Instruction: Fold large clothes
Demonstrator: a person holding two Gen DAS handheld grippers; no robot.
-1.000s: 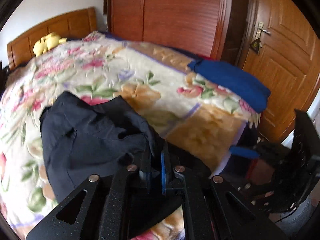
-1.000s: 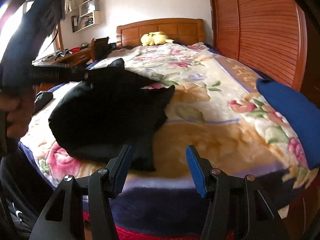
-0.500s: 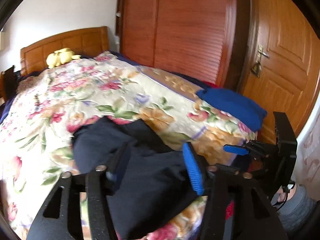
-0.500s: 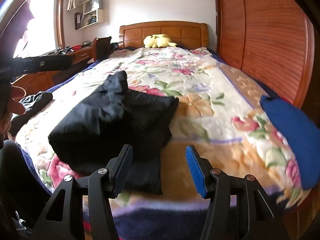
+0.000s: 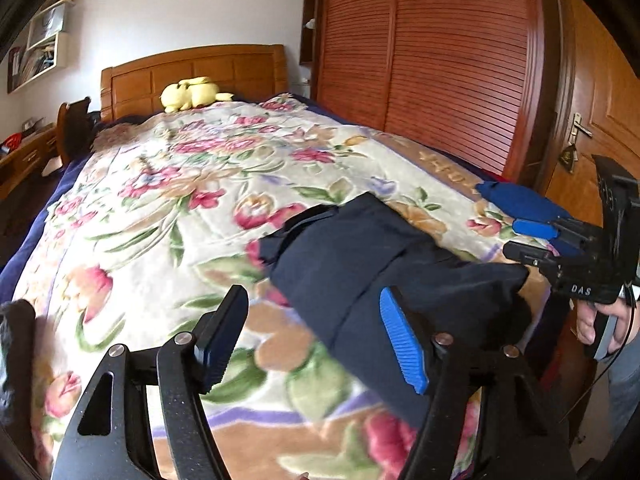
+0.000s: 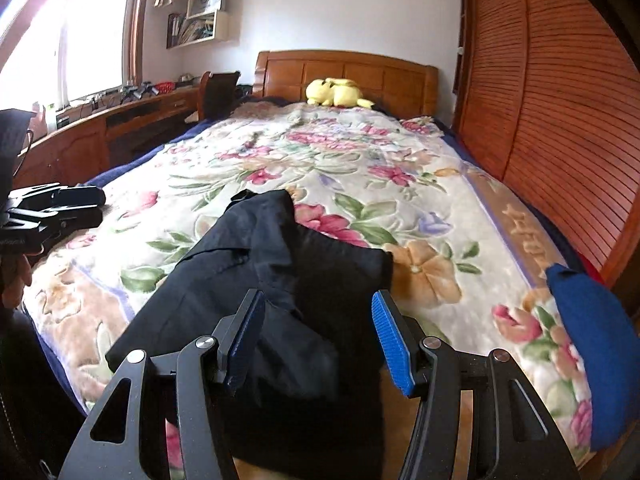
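Dark navy cloth, the folded garment [image 6: 280, 280], lies in a loose bundle on the floral blanket [image 6: 360, 168] near the foot of the bed, with one flap pointing toward the wooden headboard [image 6: 348, 70]. From my right wrist view I see the right gripper [image 6: 318, 340] held low above the near end of the garment, its fingers pointing up the bed and its blue pads [image 6: 390, 340] spread wide with nothing between them. My left gripper [image 5: 316, 340] hangs over the blanket to the left of the garment, angled toward the headboard, with its jaws likewise wide apart and empty; its right pad overlaps the edge of the cloth in the view, but I cannot tell whether it touches. In the left wrist view the right gripper [image 5: 536, 236] reaches in from the right side, and the fingers of the hand [image 5: 596, 320] are wrapped around its handle. A blue folded item [image 6: 592, 340] lies at the bed's right corner, apart from the garment. A yellow plush toy [image 6: 338, 92] rests against the headboard.
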